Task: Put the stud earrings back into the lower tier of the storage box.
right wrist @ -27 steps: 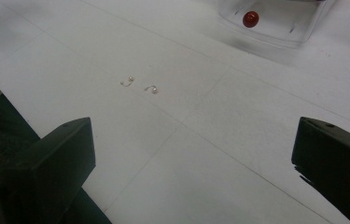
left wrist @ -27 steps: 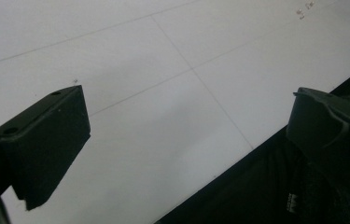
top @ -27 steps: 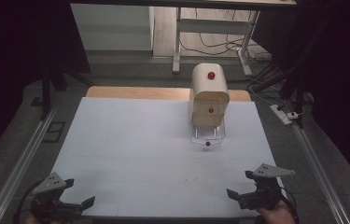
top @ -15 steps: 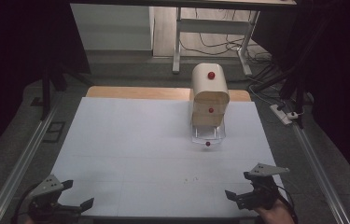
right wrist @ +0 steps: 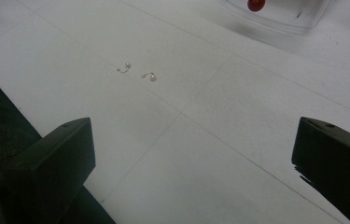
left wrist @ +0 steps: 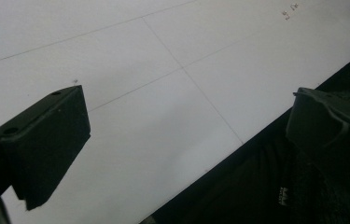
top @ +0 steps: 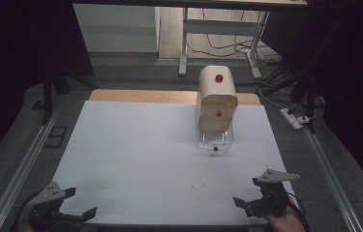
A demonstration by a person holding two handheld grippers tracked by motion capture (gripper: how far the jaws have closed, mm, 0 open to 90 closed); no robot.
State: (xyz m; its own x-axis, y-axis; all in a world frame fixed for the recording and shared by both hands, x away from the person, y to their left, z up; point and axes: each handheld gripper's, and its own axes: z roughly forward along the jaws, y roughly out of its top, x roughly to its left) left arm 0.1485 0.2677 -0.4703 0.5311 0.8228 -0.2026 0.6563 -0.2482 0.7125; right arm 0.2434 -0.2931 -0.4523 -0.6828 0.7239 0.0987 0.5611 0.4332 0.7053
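Both grippers were held wide open and empty, barely shifted from moments before; two small earrings [right wrist: 136, 72] lay ahead of the right gripper [right wrist: 193, 158] jaws, still unreached, while the left gripper [left wrist: 182, 144] hovered idle.

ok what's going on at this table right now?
A person holds a hand-held gripper in each hand at the near edge of the white table sheet. The left hand-held gripper and the right hand-held gripper are both open and hold nothing. Two small pearl earrings lie loose on the sheet ahead of the right one. Farther back stands a cream jewellery box with red knobs, its clear bottom drawer pulled out.
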